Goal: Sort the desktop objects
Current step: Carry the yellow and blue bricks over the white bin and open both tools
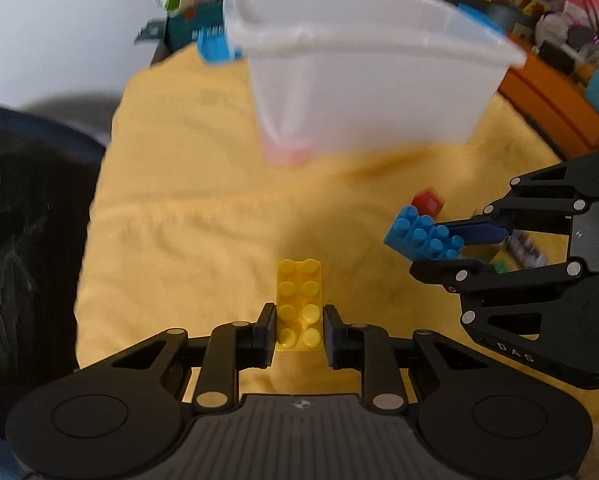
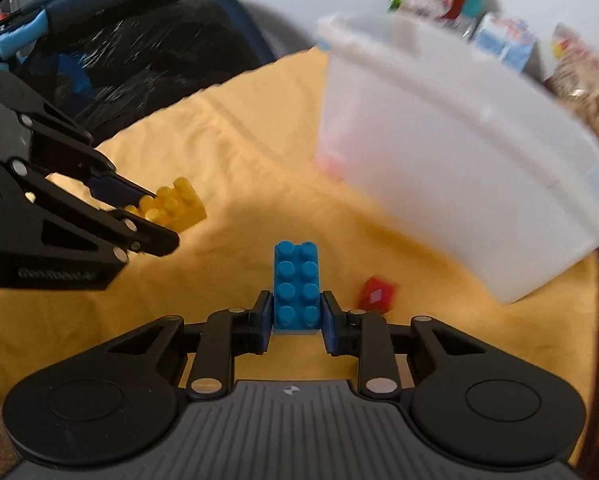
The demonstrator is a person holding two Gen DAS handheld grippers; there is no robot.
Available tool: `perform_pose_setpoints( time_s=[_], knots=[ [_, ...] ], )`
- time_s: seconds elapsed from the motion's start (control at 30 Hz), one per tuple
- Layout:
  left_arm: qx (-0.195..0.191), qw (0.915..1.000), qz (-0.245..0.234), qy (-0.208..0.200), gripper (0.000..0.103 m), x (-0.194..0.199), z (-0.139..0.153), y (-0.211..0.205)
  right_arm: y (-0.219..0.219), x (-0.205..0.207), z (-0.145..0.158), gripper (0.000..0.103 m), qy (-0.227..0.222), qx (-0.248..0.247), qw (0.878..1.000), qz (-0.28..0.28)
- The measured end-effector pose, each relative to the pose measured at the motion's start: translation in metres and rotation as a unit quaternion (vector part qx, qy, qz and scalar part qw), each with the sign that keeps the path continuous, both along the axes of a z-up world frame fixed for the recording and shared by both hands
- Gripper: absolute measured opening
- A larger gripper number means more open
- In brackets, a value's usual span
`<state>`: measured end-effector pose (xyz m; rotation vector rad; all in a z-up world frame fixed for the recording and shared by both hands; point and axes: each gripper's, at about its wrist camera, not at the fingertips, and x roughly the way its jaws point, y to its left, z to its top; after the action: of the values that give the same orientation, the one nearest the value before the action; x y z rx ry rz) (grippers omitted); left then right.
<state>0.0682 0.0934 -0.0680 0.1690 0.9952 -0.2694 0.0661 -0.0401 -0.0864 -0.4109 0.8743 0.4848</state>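
Note:
My left gripper is shut on a yellow brick, which sticks out forward between the pads above the yellow cloth. My right gripper is shut on a blue brick in the same way. Each view shows the other gripper from the side: the right gripper with the blue brick, the left gripper with the yellow brick. A small red block lies on the cloth beside the blue brick. A white translucent bin stands beyond both grippers.
A dark blue and black bag lies off the cloth's left side. Cartons and snack packs crowd behind the bin. Orange boxes and toy clutter sit at the far right. Something reddish shows through the bin's lower corner.

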Motion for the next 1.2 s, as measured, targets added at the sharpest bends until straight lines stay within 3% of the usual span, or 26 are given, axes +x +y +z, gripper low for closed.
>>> perform_pose_setpoints(
  time_s=[0.3,0.47,0.67,0.9,1.0,1.2],
  knots=[
    [-0.034,0.9952,-0.023,-0.089,0.027,0.032,0.083,-0.025,-0.029,0.012,0.06,0.028,-0.087,0.006,0.995,-0.048],
    [-0.033,0.9923,-0.031,-0.116,0.027,0.068,0.104,-0.052,-0.044,0.043,0.082,0.028,-0.119,0.017,0.99,-0.072],
    [-0.042,0.9923,-0.024,-0.114,0.027,0.12,0.098,-0.077,-0.062,0.087,0.087,0.028,-0.126,0.03,0.986,-0.106],
    [-0.012,0.9981,-0.007,-0.061,0.028,0.181,0.053,-0.094,-0.078,0.146,0.06,0.029,-0.093,0.022,0.985,-0.146],
    [-0.004,0.9988,0.0,-0.05,0.042,0.184,0.045,-0.094,-0.084,0.154,0.054,0.044,-0.081,0.027,0.985,-0.15],
    [-0.016,0.996,0.002,-0.088,0.046,0.155,0.071,-0.084,-0.1,0.133,0.078,0.045,-0.114,0.063,0.979,-0.157]
  ],
)
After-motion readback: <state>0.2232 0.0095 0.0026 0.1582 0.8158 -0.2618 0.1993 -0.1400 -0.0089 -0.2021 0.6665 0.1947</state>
